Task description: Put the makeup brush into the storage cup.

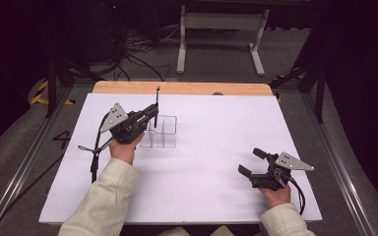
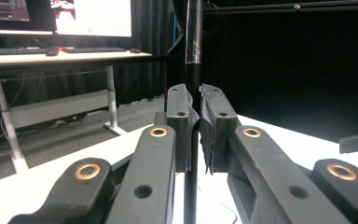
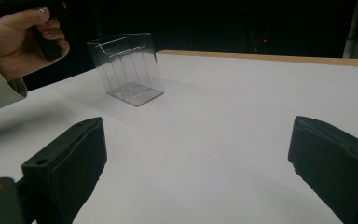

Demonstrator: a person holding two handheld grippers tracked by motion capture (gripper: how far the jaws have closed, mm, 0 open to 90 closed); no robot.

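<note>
High view: a person stands at a white surface (image 1: pixel 211 162) with a wooden strip along its far edge, a claw in each hand.
Left claw (image 1: pixel 154 112): held above the left-centre of the surface, its jaws pressed together on a thin black rod (image 1: pixel 157 101) that stands upright.
Rod: its upper end rises above the jaws; its lower part runs down just beside the left edge of a clear plastic holder (image 1: pixel 163 131). Whether the tip is inside the holder or next to it, I cannot tell.
Left gripper view: the two padded jaws meet around the rod (image 2: pixel 193 74), which runs straight up between them and has a shiny clear section higher up.
Holder: a clear box with upright dividers, standing on the surface to the right of the left hand (image 1: pixel 126 147).
Right claw (image 1: pixel 253 161): near the right front of the surface, well apart from the holder, jaws spread wide with nothing between them.
Right gripper view: both black jaws sit far apart over bare white surface (image 3: pixel 223 140), with the holder (image 3: pixel 128 67) and the left hand (image 3: pixel 21 39) farther off.
Sleeves: both arms wear pale cream cuffs (image 1: pixel 113 189).
Background: a desk with a monitor (image 2: pixel 91 16) and keyboard in the left gripper view; dark curtains around.
</note>
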